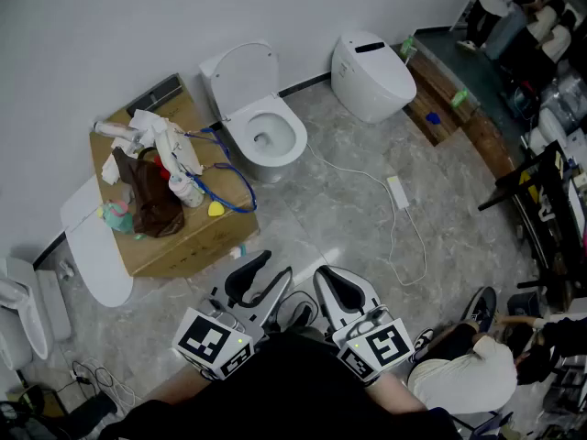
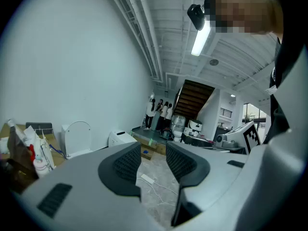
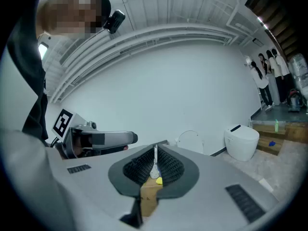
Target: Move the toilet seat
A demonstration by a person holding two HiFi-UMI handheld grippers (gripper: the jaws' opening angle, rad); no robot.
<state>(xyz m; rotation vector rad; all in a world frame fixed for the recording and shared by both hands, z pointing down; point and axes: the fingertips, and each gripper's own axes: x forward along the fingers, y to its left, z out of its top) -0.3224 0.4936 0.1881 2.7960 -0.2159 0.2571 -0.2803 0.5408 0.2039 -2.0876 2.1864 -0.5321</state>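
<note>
Grey marbled floor tiles are carrying the toilet (image 1: 268, 140), its white oval toilet seat (image 1: 243, 76) standing raised against the wall beside a cluttered brown cardboard box (image 1: 188, 236). Nearer, the left gripper's (image 1: 261, 278) fingers are gaping apart, empty, while the right gripper's (image 1: 330, 282) are pressing together on nothing.
</note>
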